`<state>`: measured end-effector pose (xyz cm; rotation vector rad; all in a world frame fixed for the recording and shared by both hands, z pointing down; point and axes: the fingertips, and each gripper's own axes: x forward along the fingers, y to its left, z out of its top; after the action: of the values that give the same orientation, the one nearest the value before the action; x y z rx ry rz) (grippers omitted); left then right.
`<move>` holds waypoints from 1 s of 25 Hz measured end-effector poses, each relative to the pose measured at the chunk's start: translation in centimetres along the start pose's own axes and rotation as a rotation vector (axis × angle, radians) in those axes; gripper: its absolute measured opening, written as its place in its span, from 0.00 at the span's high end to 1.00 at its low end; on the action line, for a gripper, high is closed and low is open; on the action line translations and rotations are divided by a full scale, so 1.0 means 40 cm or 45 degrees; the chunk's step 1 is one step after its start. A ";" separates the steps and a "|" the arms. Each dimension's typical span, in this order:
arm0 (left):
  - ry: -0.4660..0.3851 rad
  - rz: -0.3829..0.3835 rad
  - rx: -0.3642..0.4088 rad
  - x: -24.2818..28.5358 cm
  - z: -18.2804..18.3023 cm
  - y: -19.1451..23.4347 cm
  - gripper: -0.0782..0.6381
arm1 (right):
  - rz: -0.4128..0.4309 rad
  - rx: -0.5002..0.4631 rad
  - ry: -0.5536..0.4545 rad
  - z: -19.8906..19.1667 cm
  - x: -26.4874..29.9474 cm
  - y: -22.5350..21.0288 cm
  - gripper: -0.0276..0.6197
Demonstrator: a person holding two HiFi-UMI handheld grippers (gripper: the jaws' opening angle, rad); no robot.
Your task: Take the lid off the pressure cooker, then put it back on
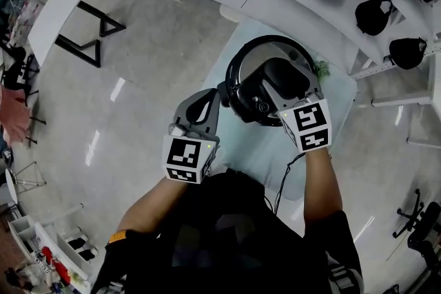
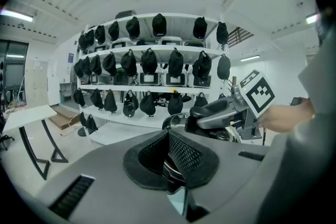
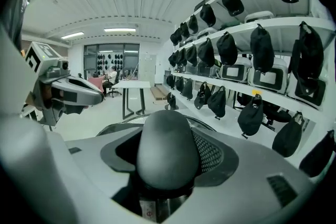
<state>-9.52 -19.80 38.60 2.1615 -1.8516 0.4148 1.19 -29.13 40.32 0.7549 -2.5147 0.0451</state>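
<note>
Right gripper (image 3: pixel 169 168) is spread wide but clamped on the rounded black handle (image 3: pixel 167 139) of the round steel pressure-cooker lid (image 1: pixel 241 89), over the pale table (image 1: pixel 251 151). Left gripper (image 2: pixel 170 165), narrow, seems to pinch the lid's rim, though that's hard to tell. An uneven pull tips the lid, and that thin pinch could slip. The white shelf (image 1: pixel 289 0) crowds the far side; open room lies upward and toward the person.

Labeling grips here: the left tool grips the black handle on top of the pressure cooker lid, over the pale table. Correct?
Wrong tool. The right tool grips the black handle on top of the pressure cooker lid, over the pale table. The right gripper view shows the handle between its jaws.
</note>
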 end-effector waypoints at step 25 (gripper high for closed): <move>-0.014 -0.606 0.194 -0.155 -0.080 -0.092 0.88 | -0.626 0.434 0.132 -0.166 -0.351 0.277 0.51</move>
<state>-6.90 -12.36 39.12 2.6060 -1.2778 0.4468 8.50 -11.52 40.56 1.4484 -2.1817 0.3369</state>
